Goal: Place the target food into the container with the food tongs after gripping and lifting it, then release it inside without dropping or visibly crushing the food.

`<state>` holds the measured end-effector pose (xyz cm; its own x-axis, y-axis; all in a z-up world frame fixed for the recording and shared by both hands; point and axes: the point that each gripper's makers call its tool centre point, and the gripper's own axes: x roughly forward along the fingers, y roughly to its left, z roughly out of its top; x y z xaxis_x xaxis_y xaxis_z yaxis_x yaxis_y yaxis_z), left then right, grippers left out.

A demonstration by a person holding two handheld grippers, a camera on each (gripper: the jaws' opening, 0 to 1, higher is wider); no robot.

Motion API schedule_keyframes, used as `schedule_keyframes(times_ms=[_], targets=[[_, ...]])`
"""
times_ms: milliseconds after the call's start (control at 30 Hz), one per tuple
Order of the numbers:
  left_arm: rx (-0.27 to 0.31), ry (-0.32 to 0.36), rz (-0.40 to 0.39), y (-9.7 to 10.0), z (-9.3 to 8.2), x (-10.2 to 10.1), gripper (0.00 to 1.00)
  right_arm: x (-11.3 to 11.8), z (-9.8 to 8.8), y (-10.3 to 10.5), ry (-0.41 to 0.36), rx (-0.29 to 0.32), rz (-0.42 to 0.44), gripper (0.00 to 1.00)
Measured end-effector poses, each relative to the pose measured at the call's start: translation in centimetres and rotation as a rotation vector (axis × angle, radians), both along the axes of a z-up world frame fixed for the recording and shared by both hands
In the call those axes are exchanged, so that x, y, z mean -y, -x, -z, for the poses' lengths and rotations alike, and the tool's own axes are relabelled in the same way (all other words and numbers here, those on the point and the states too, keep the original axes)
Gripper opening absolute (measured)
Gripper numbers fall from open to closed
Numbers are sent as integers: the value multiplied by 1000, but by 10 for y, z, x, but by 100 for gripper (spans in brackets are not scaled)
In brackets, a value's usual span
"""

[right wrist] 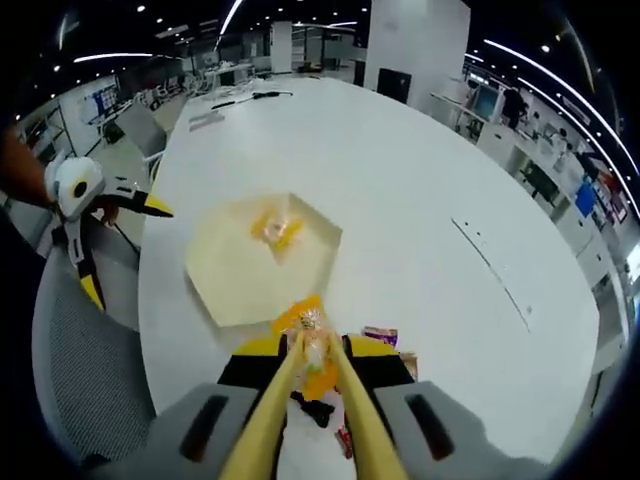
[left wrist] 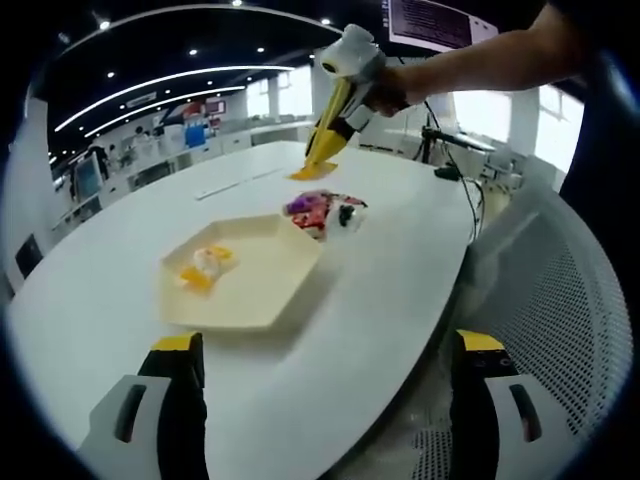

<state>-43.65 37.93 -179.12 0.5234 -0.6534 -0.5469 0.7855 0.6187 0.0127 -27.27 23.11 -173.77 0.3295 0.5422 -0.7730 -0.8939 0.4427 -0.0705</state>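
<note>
My right gripper [right wrist: 315, 370] is shut on yellow food tongs [right wrist: 300, 385]. The tong tips pinch a small orange and yellow food piece [right wrist: 309, 325], held above the table just short of the cream hexagonal tray [right wrist: 225, 280]. A yellow and white food piece [right wrist: 275, 228] lies in the tray. From the left gripper view, the right gripper [left wrist: 345, 110] and the tongs [left wrist: 327, 135] hang beyond the tray [left wrist: 250, 295], and the held food [left wrist: 312, 172] is at the tong tips. My left gripper [left wrist: 330, 345] is open, with nothing between its jaws, at the table's near edge.
A pile of wrapped food pieces [left wrist: 325, 212] lies on the white table [left wrist: 110, 300] beside the tray's far corner. A grey mesh chair [left wrist: 560, 300] stands at the table's right edge. The left gripper [right wrist: 122, 250] hovers off the table's left side.
</note>
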Motion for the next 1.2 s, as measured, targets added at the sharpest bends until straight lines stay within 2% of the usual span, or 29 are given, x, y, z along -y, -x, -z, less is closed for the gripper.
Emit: schedule_keyframes(times_ms=[500, 667, 867, 1200], targets=[[4, 13, -11, -2, -1, -2, 99, -60, -9, -21, -4, 8, -77, 21], [0, 3, -8, -1, 1, -2, 99, -74, -8, -23, -10, 8, -95, 21], [1, 2, -13, -2, 0, -3, 99, -79, -4, -22, -6, 12, -118, 22], [1, -2, -18, -2, 1, -3, 99, -80, -7, -25, -26, 21, -137, 24]])
